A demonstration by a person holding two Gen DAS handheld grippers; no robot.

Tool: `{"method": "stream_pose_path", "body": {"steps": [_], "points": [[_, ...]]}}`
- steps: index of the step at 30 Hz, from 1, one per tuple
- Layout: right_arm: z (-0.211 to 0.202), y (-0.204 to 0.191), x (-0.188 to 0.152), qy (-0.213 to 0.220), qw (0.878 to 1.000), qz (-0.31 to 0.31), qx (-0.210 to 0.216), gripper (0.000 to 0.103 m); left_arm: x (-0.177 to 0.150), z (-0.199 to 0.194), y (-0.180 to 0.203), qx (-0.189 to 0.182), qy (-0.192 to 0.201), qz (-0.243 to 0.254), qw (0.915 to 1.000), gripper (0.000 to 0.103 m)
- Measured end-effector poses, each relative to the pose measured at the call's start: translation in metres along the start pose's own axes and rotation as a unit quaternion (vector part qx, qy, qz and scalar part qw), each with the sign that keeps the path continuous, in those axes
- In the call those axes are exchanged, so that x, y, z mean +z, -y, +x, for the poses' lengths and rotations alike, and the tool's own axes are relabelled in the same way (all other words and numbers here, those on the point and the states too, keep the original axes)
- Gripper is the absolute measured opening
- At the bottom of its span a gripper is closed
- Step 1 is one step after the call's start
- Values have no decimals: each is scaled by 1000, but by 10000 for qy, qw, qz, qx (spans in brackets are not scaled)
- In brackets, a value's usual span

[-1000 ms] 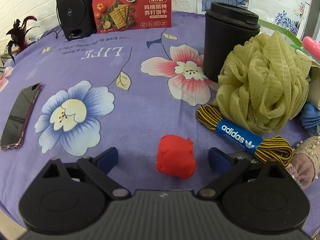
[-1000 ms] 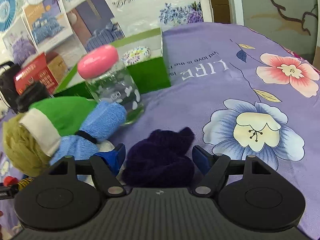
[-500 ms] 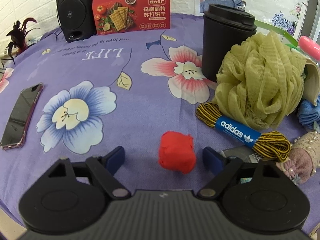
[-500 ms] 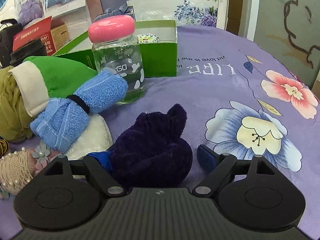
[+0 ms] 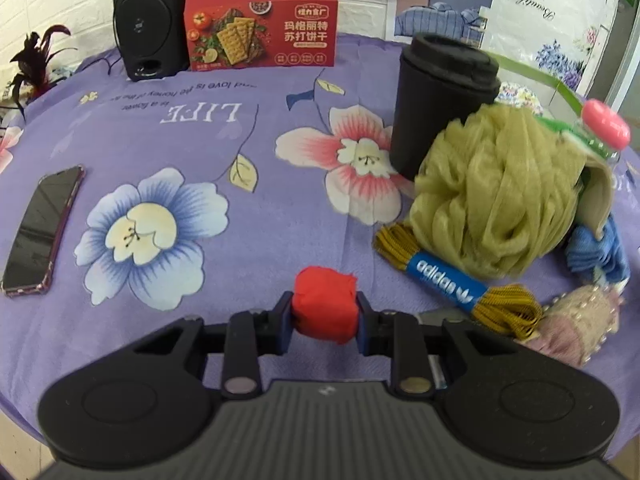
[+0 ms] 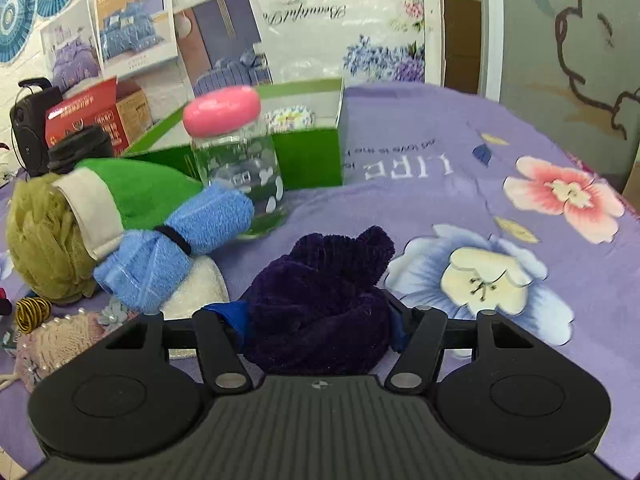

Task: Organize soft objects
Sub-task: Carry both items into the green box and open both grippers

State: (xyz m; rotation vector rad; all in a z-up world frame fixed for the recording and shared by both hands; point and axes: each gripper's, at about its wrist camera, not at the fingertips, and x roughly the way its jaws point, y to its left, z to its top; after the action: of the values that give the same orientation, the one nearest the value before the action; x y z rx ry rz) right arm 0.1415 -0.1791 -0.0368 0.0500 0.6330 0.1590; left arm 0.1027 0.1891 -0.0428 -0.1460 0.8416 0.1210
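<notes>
Red cloth ball [image 5: 324, 306] pinched inside left tool [image 5: 323, 320]

Black speaker [image 5: 144, 20] stands at table's far edge, w/ red cracker box [image 5: 262, 24] upright just beside it. Dark smartphone in clear case [image 5: 42, 230] lies flat on purple floral tablecloth [image 5: 180, 128], well apart from the rest. Black lidded cup [image 5: 442, 100] upright near centre-right. Clear glass jar w/ pink lid [image 6: 236, 168] stands in front of open green cardboard box [image 6: 308, 148]. Bedding posters [image 6: 132, 28] on back wall. Dark feathery plant [image 5: 32, 56] at left edge, off the table.
</notes>
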Motion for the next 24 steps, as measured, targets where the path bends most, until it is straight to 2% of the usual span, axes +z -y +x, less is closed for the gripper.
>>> {"method": "stream_pose_path", "body": {"steps": [3, 6, 13, 15, 18, 24], "points": [[-12, 3, 11, 230, 9997, 23, 38, 47, 16, -11, 2, -18, 130, 43, 9999, 27], [-19, 3, 25, 497, 9987, -11, 103, 47, 37, -26, 8, -124, 429, 79, 9990, 27], [-25, 6, 88, 1196, 9917, -190, 437, 47, 104, -47, 39, -642, 987, 305, 9926, 27], [-17, 6, 114, 1315, 9895, -246, 543, 48, 129, -45, 52, -808, 1085, 343, 9902, 27], [3, 3, 154, 1436, 9865, -406, 667, 48, 168, -32, 78, -814, 1223, 486, 9880, 27], [70, -11, 210, 1167, 9866, -707, 898, 48, 230, 14, 124, -664, 1188, 708, 9882, 27]]}}
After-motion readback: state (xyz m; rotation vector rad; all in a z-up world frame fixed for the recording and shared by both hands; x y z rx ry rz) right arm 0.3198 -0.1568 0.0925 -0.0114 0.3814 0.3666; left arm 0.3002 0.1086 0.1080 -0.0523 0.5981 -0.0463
